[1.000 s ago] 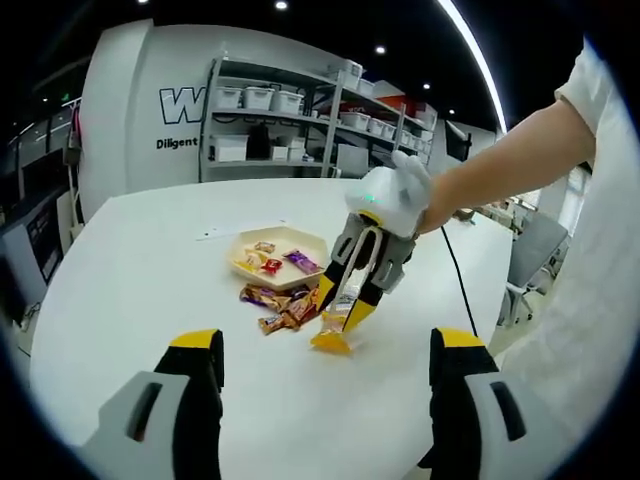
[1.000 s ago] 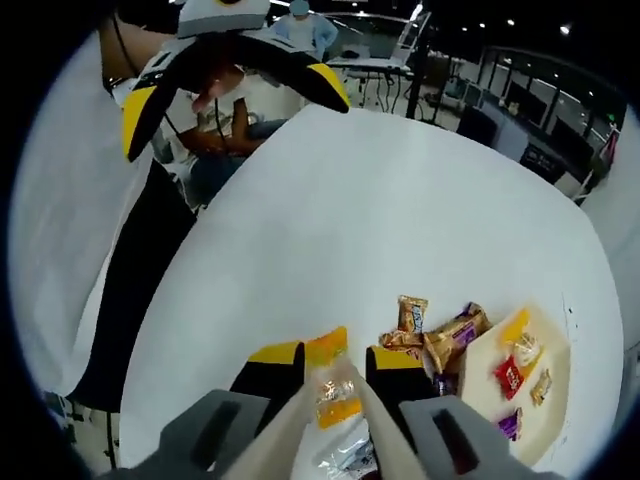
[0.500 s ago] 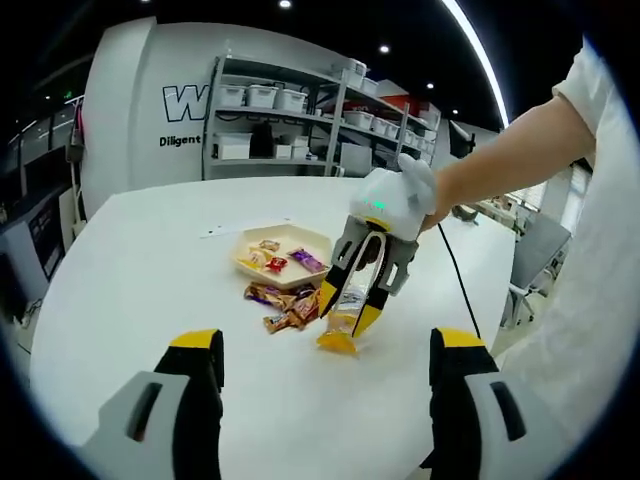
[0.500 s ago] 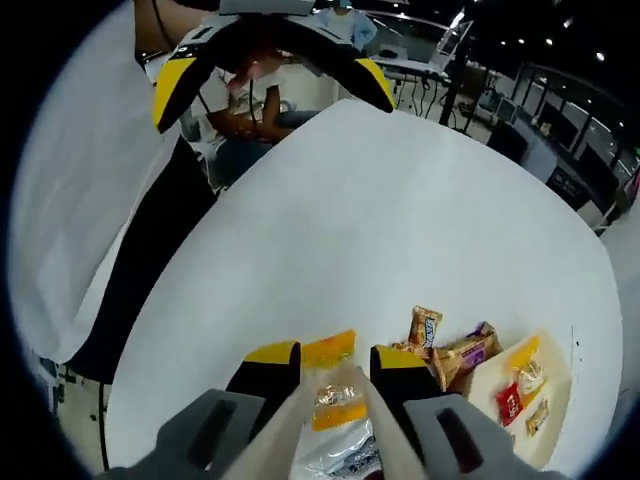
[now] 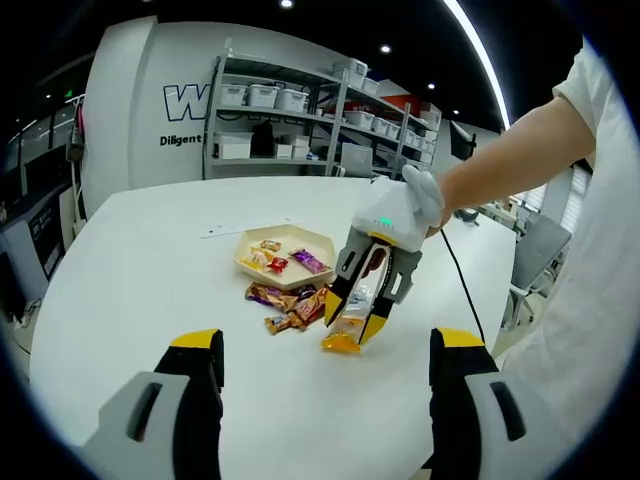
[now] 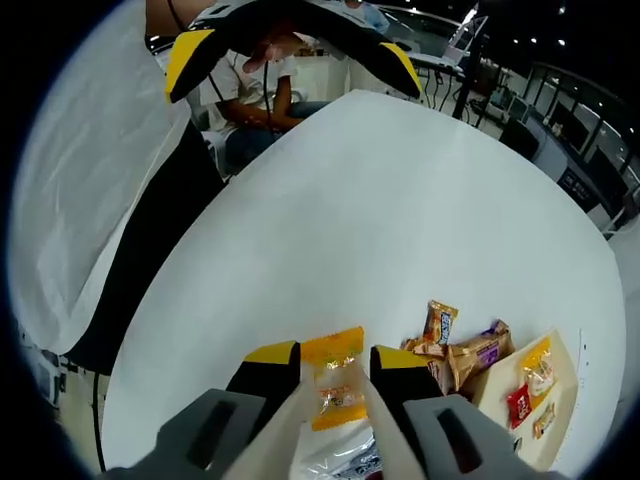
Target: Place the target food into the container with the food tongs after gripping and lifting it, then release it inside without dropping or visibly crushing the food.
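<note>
1. In the right gripper view, the orange snack packet [image 6: 337,390] sits low in the middle of the frame, pinched between the 2 pale arms of the food tongs [image 6: 330,440], which run up from the bottom edge between the jaws of the right gripper [image 6: 335,372].
2. The right gripper's jaws are drawn in close and press the tongs from both sides; the tongs' tips are nearly closed on the packet, which looks flat and uncrushed.
3. The left gripper [image 5: 325,352] rises from the bottom of the left gripper view with its jaws spread wide and nothing between them.
4. In the middle of the left gripper view the packet [image 5: 347,330] hangs below the right gripper [image 5: 357,325], clear of the white table [image 5: 130,290]; whether its lower edge touches the table cannot be told.
5. Just to the left of it lies a loose heap of wrapped snacks [image 5: 288,304], brown and purple; in the right gripper view the same heap [image 6: 458,350] lies right of the packet.
6. Farther off, above the heap in the left gripper view, stands the hexagonal container [image 5: 252,265] with several sweets inside; in the right gripper view it [image 6: 556,400] sits at the lower right edge.
7. Compared with 1 second ago, the packet hangs slightly further right in the left gripper view and looks raised off the table, and the grip on it is unchanged.
</note>
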`<state>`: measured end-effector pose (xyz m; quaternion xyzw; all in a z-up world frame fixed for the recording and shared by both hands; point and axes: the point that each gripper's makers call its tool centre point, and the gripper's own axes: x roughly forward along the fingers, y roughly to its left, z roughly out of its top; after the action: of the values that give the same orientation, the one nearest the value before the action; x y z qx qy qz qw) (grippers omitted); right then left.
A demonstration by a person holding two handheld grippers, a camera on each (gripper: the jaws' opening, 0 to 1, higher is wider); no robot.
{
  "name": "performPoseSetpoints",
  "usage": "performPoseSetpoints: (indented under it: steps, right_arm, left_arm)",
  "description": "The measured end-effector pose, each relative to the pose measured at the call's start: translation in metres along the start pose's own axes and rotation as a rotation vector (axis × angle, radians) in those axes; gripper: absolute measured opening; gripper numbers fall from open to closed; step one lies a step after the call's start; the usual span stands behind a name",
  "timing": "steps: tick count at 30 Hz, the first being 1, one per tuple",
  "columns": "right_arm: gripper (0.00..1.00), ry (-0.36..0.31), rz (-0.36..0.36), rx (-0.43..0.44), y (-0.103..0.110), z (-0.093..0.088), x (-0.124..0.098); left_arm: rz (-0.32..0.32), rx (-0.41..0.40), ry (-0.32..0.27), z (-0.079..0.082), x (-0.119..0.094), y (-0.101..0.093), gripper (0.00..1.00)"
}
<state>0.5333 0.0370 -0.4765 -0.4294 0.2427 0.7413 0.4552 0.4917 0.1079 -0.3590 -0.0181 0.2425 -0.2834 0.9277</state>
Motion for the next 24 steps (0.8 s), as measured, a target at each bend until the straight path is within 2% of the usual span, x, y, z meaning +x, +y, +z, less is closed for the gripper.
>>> performPoseSetpoints:
  steps: [6, 12, 17, 24]
  right_arm:
    - [0.17, -0.020, -0.027, 0.054, -0.001, 0.001, -0.002]
    - [0.16, -0.012, -0.044, 0.069, 0.003, -0.001, -0.009]
    - [0.16, -0.025, -0.096, 0.128, -0.002, 0.001, -0.025]
    - [0.16, -0.033, -0.156, 0.154, -0.012, 0.006, -0.049]
  left_arm:
    - [-0.001, 0.002, 0.000, 0.001, -0.001, -0.001, 0.81]
    - [-0.009, 0.007, 0.000, 0.000, 0.001, -0.003, 0.81]
    - [-0.027, 0.017, -0.002, 0.002, 0.003, -0.008, 0.81]
    - [-0.053, 0.037, -0.007, 0.006, 0.010, -0.013, 0.81]
